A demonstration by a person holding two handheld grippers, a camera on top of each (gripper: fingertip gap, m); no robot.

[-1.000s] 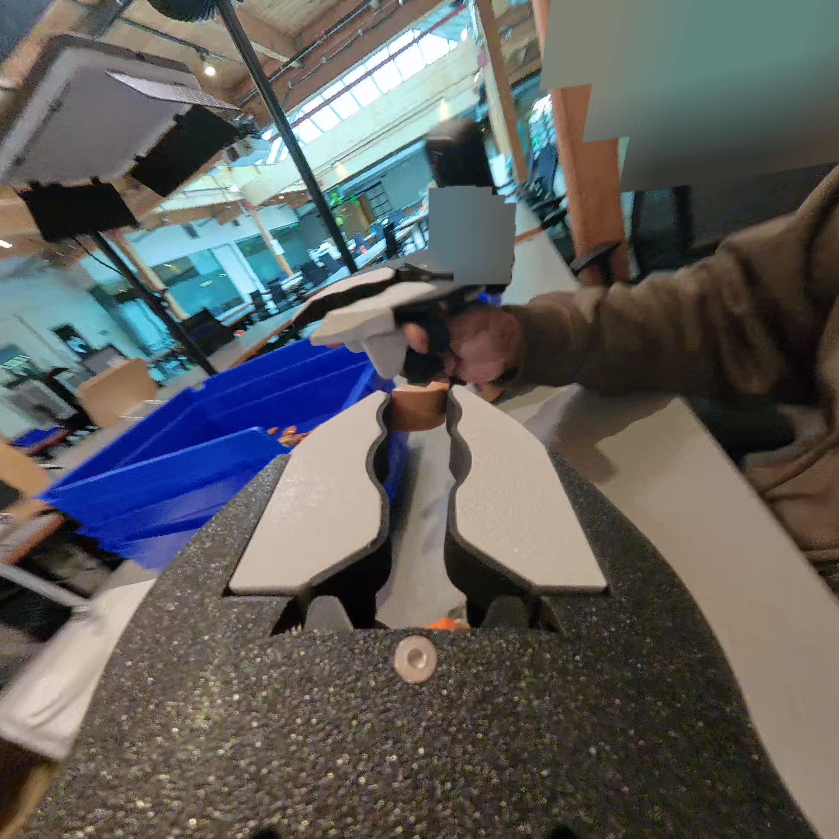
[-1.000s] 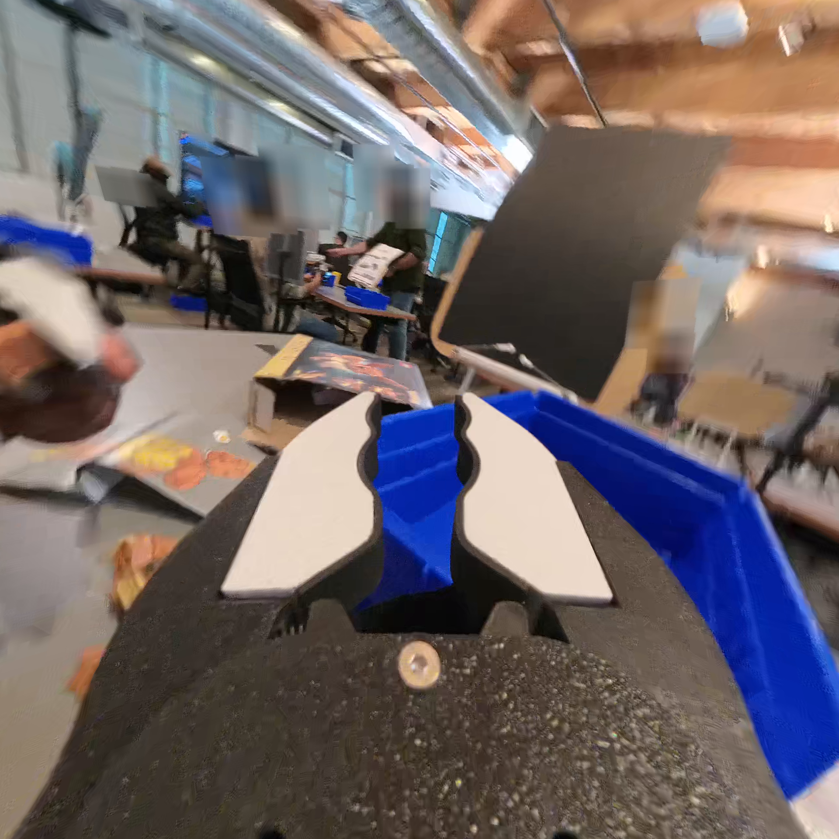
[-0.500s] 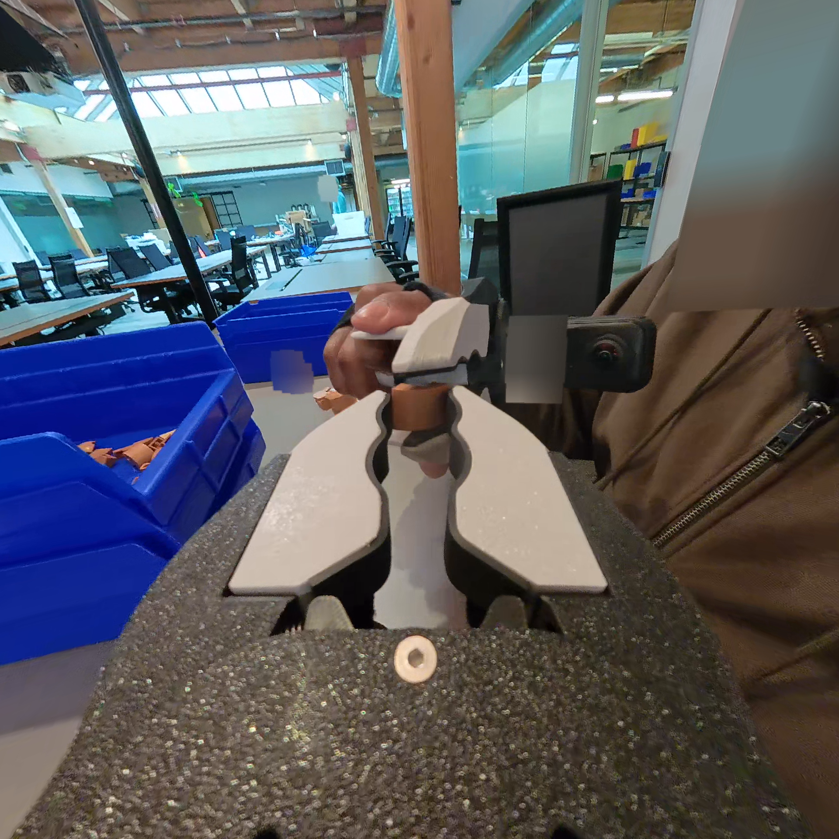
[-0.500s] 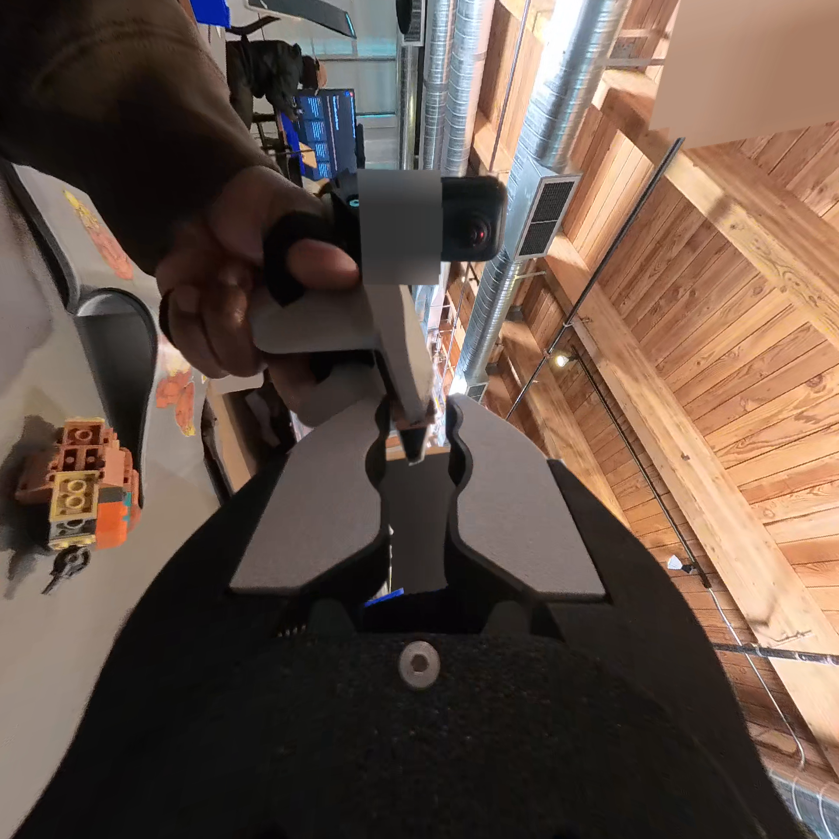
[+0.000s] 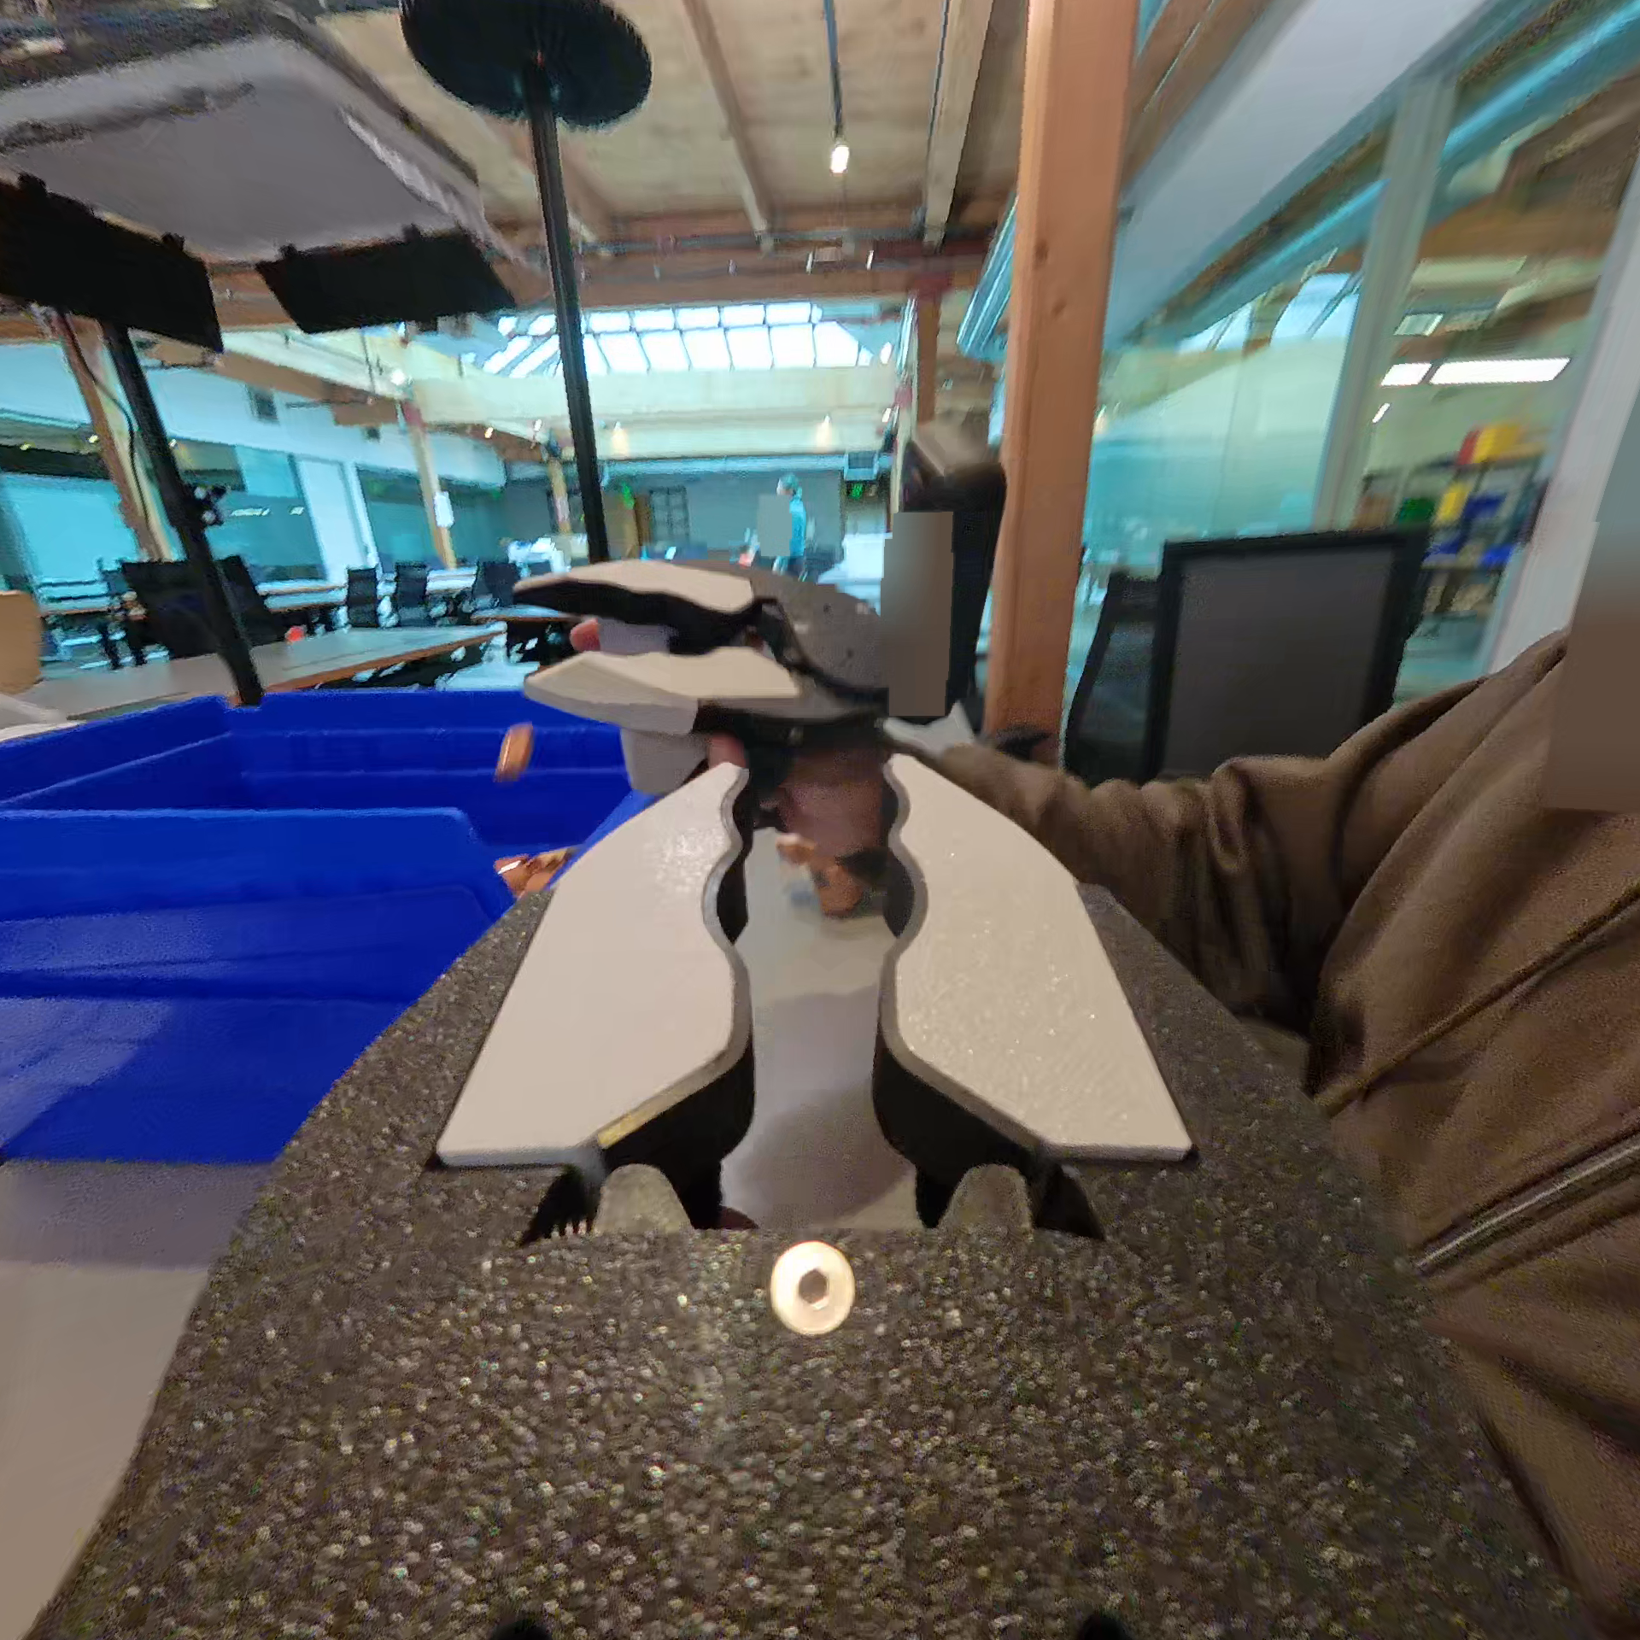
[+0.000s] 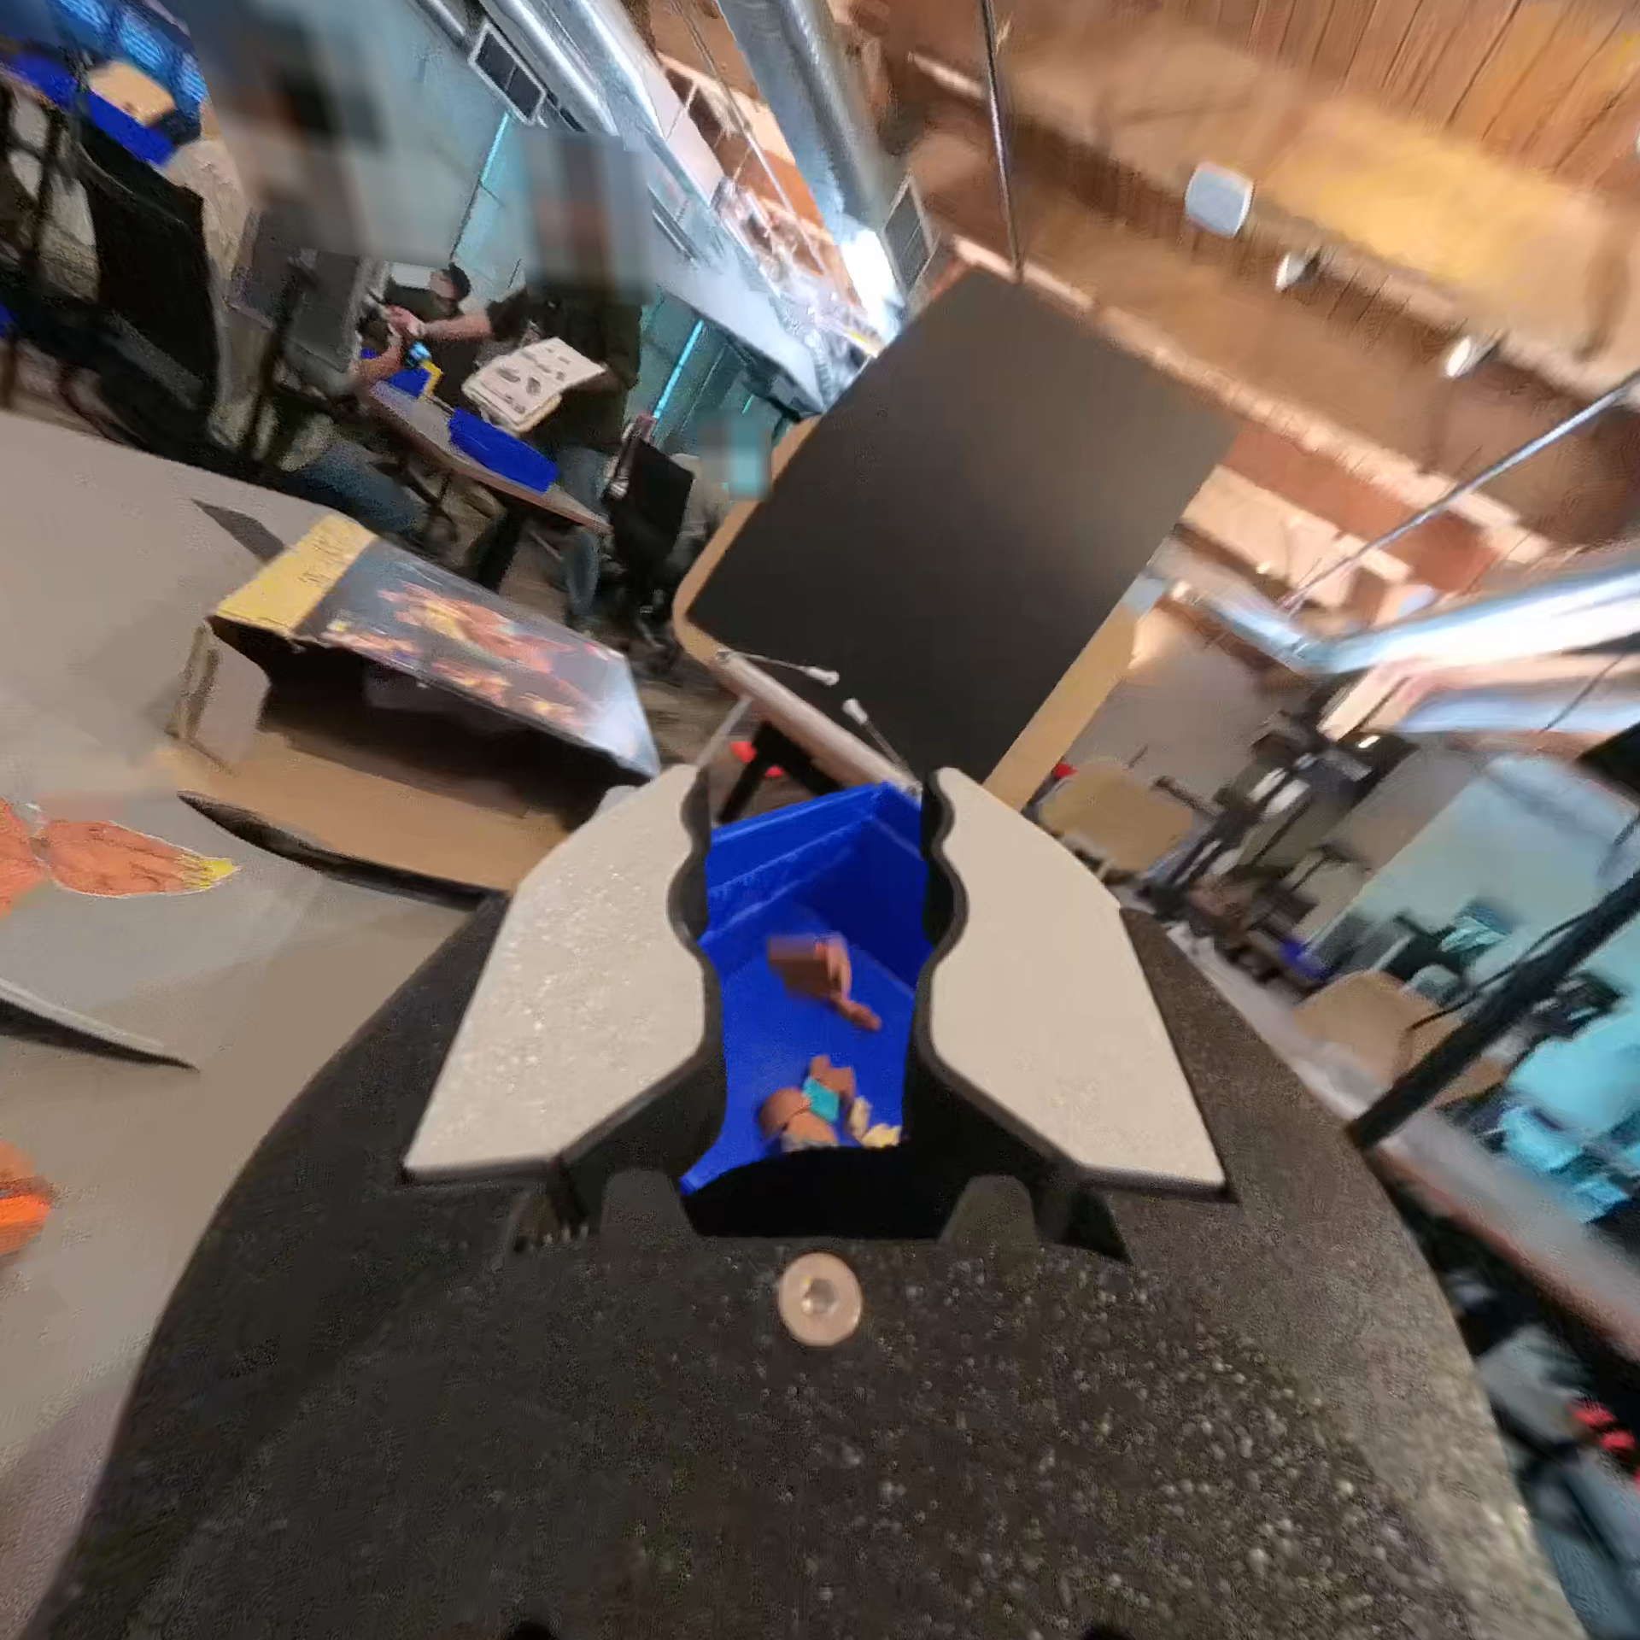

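Presently the left gripper [image 5: 816, 790] stands parted and empty above the grey table [image 5: 89, 1287]. The right gripper [image 6: 812, 785], likewise parted and empty, points into the blue bin [image 6: 799, 852]; a brown brick [image 6: 812, 967], seemingly airborne, hangs at its 12 o'clock above loose bricks [image 6: 816, 1114].

daylight from the skylights [image 5: 701, 337] lit the hall evenly and brightly, shadows soft. the right wrist view was smeared by motion blur (worst toward its edges), and the wide-angle lens bent the wooden post [image 5: 1056, 355].
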